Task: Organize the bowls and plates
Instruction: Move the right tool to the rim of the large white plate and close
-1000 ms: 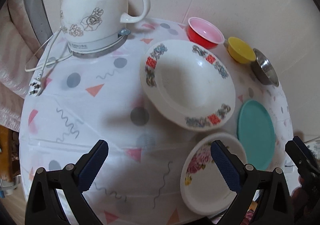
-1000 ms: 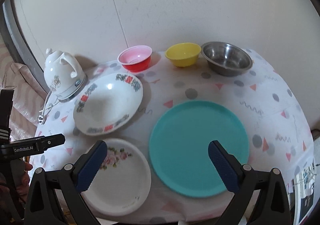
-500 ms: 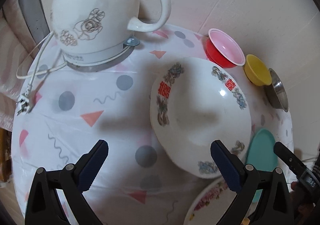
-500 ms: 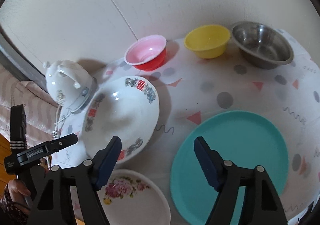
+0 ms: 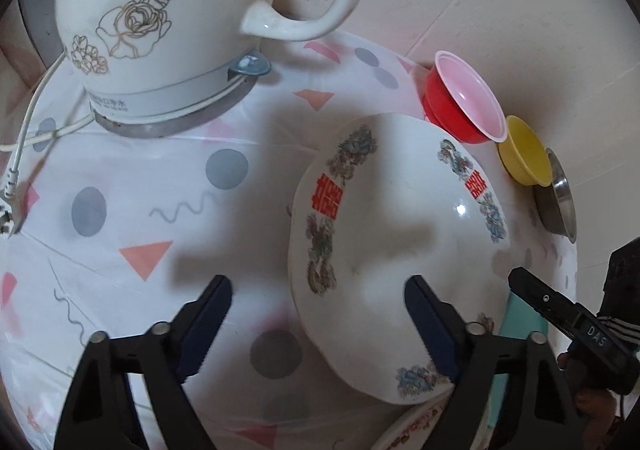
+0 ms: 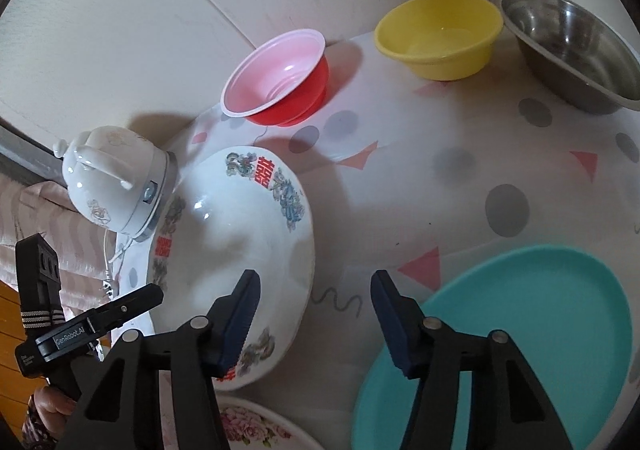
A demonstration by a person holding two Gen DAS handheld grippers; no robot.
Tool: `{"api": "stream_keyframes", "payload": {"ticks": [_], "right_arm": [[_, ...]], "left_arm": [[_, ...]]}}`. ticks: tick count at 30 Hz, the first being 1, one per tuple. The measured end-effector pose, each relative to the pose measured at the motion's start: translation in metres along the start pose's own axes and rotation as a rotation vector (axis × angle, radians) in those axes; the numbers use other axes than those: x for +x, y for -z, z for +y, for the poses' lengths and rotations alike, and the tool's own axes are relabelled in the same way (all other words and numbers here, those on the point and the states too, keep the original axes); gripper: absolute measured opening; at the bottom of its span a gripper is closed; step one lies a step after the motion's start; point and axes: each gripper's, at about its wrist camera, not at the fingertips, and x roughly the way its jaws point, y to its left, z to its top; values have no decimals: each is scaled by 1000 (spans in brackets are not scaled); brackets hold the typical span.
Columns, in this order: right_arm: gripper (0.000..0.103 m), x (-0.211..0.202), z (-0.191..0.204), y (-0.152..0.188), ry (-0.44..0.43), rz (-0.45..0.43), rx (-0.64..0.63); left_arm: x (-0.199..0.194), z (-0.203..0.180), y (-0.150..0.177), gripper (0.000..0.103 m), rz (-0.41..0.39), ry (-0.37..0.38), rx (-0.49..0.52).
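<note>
In your left wrist view, your left tool has its jaws spread wide and grips nothing. Its right finger sits over the near side of the deep white plate with the red characters on its rim; its left finger is over the patterned cloth of the counter. Whether the finger touches the plate cannot be told. The white kettle stands on its base at the far left, its cord trailing off the counter's left edge. Beyond the plate, along the wall, sit the red bowl, the yellow bowl and the steel bowl, side by side. A sliver of the teal plate and the rim of the floral plate show by the deep plate's near edge. Your right tool pokes in from the right.

In your right wrist view, your right tool is open about halfway and also holds nothing. Its left finger sits over the deep white plate's right rim, and its right finger is just beside the teal plate's edge. The kettle sits just beside the deep plate's far left side. The red bowl, yellow bowl and steel bowl line the back. The floral plate peeks in at the bottom, and your left tool shows at the left.
</note>
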Motion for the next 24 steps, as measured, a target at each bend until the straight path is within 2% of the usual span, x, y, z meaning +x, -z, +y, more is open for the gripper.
{"api": "stream_keyframes", "payload": {"ticks": [4,9,17,20,24], "right_arm": [[50,8,-1,-3,-3,17,-1],[40,18,2,-7,-2,37,-11],[34,32,8,-11,-16,47,-17],[30,36,11,-11,-20,40,-32],[28,39,13,-13,-20,32,-50]], "left_arm": [[5,-1,-4,70,6,-18,25],[13,-3,-7,50,14,-54,53],[19,-9,-10,44,4,-59,114],[23,-16,-15,35,8,-51,138],[27,-24,-16,36,10,-69,171]]}}
